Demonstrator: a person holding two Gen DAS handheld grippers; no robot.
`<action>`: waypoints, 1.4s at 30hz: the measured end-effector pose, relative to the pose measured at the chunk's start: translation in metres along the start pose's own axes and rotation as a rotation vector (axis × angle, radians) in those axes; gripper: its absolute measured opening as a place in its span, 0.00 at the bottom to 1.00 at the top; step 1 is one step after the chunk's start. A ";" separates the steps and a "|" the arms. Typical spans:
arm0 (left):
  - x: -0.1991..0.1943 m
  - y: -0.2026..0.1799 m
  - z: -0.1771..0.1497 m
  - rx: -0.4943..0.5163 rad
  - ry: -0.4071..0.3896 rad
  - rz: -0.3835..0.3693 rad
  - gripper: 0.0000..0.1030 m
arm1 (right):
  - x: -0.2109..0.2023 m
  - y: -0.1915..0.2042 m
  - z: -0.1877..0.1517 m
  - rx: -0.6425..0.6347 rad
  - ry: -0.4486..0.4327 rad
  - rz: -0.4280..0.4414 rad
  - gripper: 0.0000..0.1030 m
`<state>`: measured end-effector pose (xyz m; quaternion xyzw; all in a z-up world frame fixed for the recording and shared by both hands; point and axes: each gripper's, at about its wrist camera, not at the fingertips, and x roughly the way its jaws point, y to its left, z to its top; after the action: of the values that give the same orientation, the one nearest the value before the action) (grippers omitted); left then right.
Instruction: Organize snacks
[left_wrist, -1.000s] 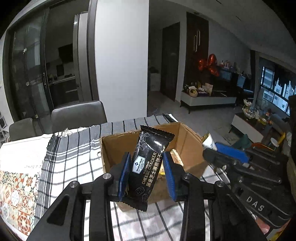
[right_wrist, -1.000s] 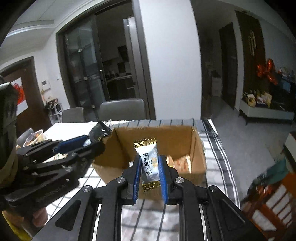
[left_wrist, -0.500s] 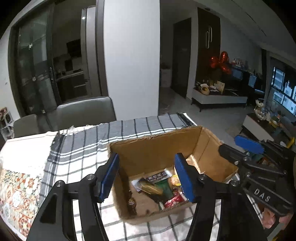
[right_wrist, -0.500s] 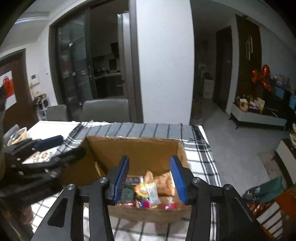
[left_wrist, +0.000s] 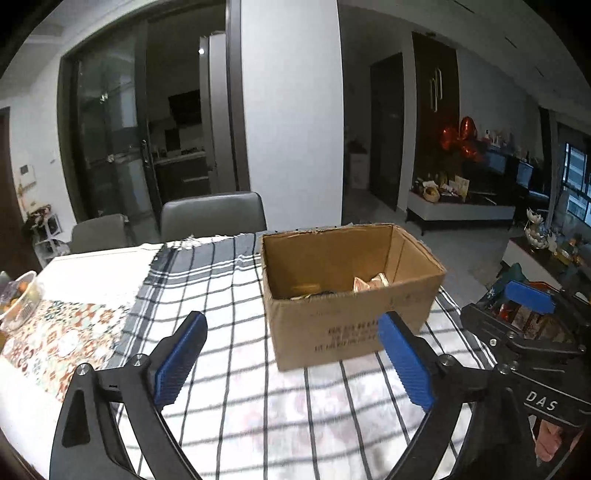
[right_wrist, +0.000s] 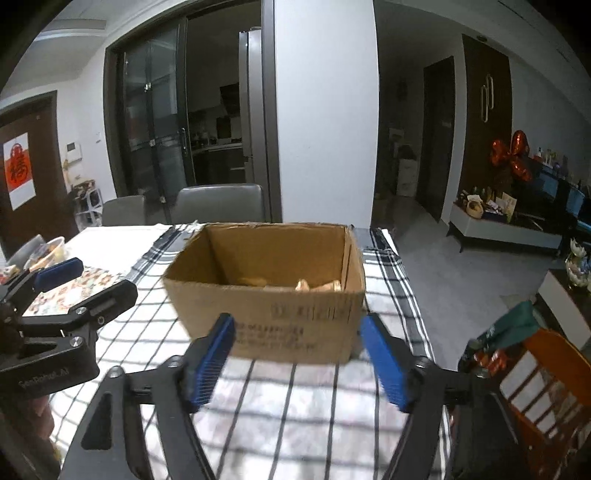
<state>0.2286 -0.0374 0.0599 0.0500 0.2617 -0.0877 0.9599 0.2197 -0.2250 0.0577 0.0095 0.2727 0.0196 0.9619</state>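
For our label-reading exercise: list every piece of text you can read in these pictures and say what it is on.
"DAS": right gripper body, left wrist view.
"GenRobot.AI", faint: left gripper body, right wrist view.
Print on cardboard box: too blurred.
Red character on door poster: too blurred.

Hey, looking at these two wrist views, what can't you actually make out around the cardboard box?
- Most snacks inside the cardboard box: both views, hidden by its near wall; only a few packet tops show.
- Print on the box front: right wrist view, blurred.
- Bowl contents: left wrist view, cut off at the edge.
- Items in the orange basket: right wrist view, too small.
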 end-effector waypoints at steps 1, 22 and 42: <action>-0.006 0.000 -0.002 0.005 -0.001 0.007 0.94 | -0.009 0.001 -0.005 -0.007 -0.004 -0.006 0.73; -0.117 -0.014 -0.081 -0.012 0.016 0.009 1.00 | -0.128 0.018 -0.086 0.042 -0.024 -0.008 0.73; -0.141 -0.027 -0.087 0.024 -0.040 0.054 1.00 | -0.148 0.009 -0.096 0.059 -0.040 -0.012 0.73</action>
<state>0.0611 -0.0314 0.0562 0.0667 0.2397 -0.0659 0.9663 0.0430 -0.2214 0.0540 0.0365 0.2537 0.0055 0.9666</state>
